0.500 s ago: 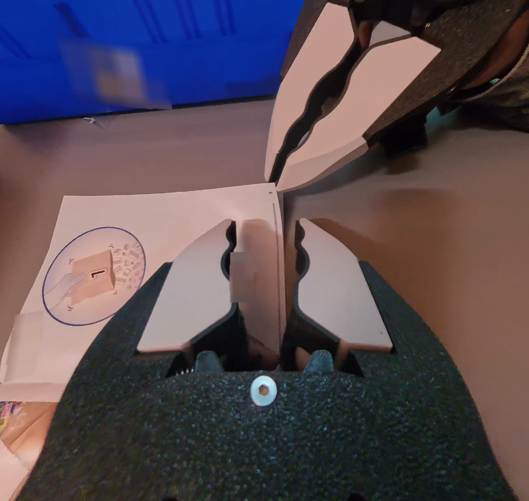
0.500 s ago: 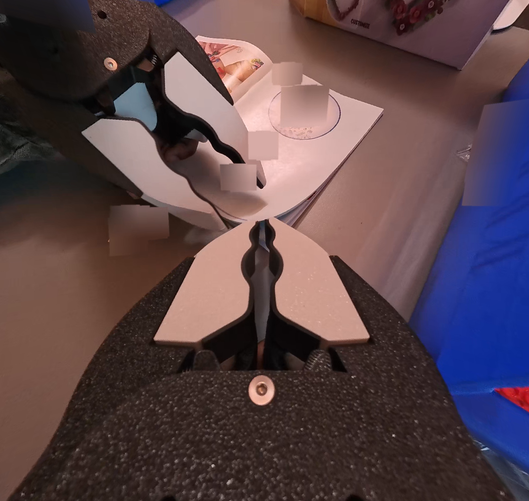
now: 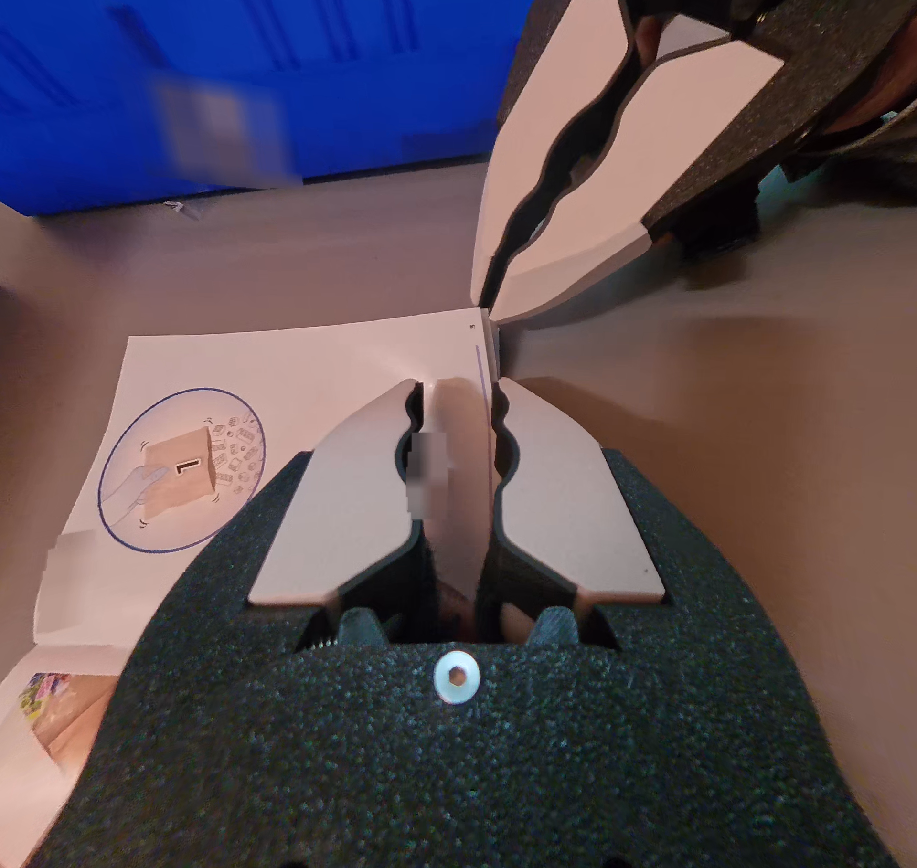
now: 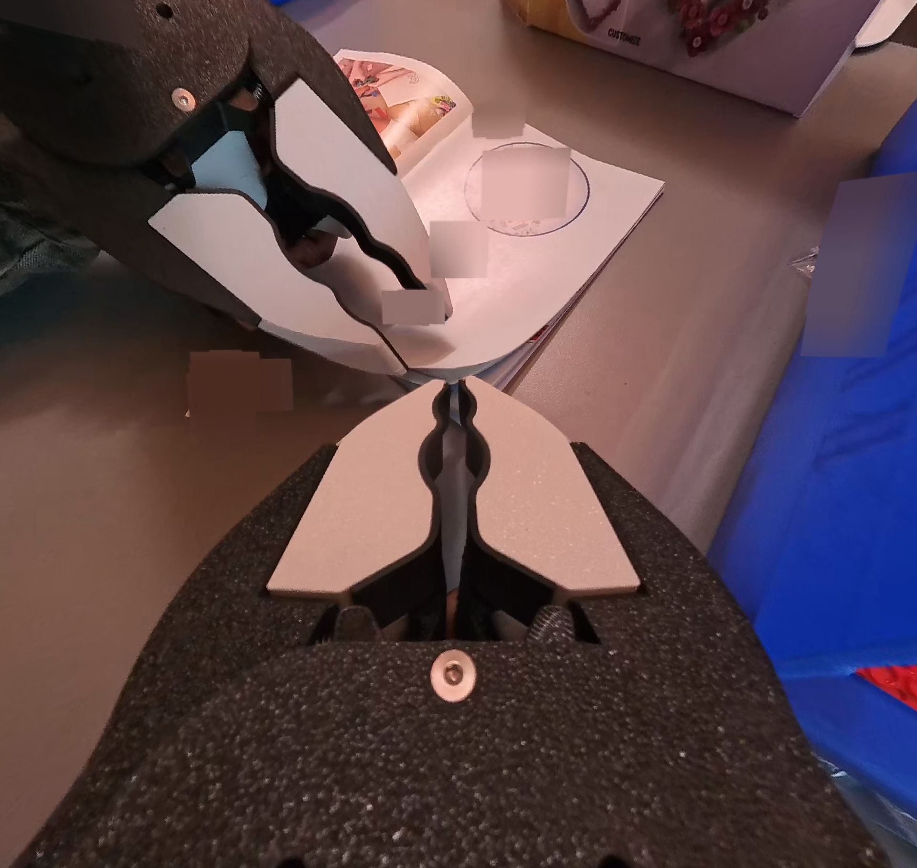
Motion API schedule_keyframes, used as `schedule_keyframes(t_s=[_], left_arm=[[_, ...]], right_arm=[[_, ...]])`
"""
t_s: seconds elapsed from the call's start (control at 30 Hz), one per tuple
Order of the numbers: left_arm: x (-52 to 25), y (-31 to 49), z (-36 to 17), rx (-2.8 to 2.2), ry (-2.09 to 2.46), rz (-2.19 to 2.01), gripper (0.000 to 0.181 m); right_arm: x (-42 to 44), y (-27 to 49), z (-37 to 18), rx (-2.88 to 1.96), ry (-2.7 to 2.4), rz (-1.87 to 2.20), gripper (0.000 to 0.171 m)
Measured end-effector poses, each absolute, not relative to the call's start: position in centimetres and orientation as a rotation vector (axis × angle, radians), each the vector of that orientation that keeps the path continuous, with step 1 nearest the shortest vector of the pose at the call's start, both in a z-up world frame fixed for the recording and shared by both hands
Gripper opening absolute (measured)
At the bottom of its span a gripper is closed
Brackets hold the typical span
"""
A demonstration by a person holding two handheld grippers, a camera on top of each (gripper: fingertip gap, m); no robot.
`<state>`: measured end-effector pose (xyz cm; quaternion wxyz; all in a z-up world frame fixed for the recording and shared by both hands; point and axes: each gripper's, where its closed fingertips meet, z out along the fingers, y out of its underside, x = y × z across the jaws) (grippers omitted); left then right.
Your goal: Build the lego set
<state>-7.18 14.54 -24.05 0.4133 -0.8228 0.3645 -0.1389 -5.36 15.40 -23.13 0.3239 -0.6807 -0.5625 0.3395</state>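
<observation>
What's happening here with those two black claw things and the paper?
A person is working two hand-held grippers on a Lego instruction booklet lying open on the brown table. The right gripper is pinched shut on the corner of a page, lifting it so that it curves up. The left gripper is open, its fingers either side of that raised page edge. The set's box stands behind, and no bricks are being handled yet.

Two grippers are showing: a left gripper (image 3: 459,393) and a right gripper (image 4: 454,388). One instruction booklet (image 3: 297,397) is lying open, one printed box (image 4: 744,35) is standing beyond, and blue bins (image 3: 248,50) are sitting nearby, count unclear.
</observation>
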Motion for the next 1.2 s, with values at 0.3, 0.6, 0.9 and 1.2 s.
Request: schedule_keyframes(t_s=[0.3,0.6,0.9,1.2], left_arm=[[-7.7,14.6,-23.7,-2.065,0.899,-0.334,0.024],[-7.7,14.6,-23.6,-2.062,0.907,-0.324,0.023],[-7.6,14.5,-23.7,-2.066,0.914,-0.319,0.022],[-7.9,14.7,-23.9,-2.08,0.917,-0.267,0.022]], right_arm=[[-5.6,15.7,-22.2,-1.71,-1.456,0.832,0.017],[-7.1,15.0,-22.3,-1.75,-1.452,0.925,0.015],[-7.8,15.5,-22.9,-1.787,-1.45,0.871,0.0],[-7.9,15.0,-22.8,-1.749,-1.483,0.893,0.002]])
